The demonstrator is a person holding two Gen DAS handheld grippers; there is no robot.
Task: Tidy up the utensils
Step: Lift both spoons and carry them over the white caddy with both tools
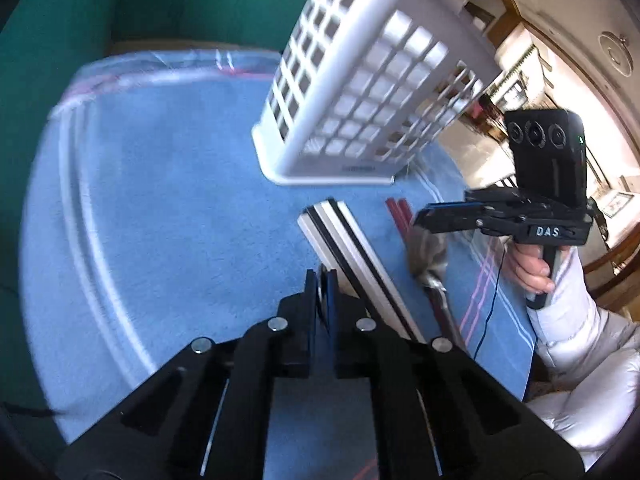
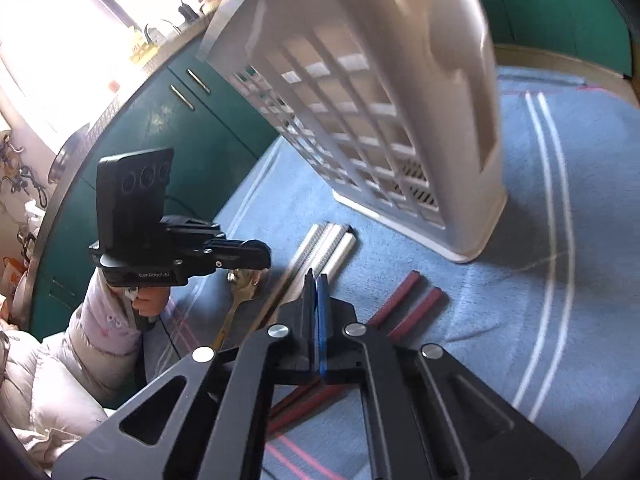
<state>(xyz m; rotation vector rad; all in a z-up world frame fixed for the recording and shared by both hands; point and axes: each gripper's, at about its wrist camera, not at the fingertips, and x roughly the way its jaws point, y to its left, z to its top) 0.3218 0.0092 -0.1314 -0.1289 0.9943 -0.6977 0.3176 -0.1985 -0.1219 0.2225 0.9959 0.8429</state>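
Hovering both hands above the bench [image 1: 160, 200], I have nothing picked up yet: my left gripper [image 1: 320, 280] has its jaws pressed together on nothing, and my right gripper [image 2: 316, 288] is likewise closed and empty. The utensils lie on the blue cloth in front of the white lattice basket [image 1: 360, 80], which stands upright at the far side. Between my two hands are the pale silver chopsticks [image 1: 352, 248], lying as a tight bundle; just to their right are the dark red chopsticks [image 2: 404, 300], side by side, and on the other side a gold spoon [image 2: 236, 300] sits beneath my left hand's tool. To do this well, I judge I should first spread one gripper's jaws, then come down squarely across a single pair near its middle so both sticks are caught together and stay level. Thin sticks on soft cloth may roll or slip, so a low, firm pinch seems wise before lifting towards the basket's open top.
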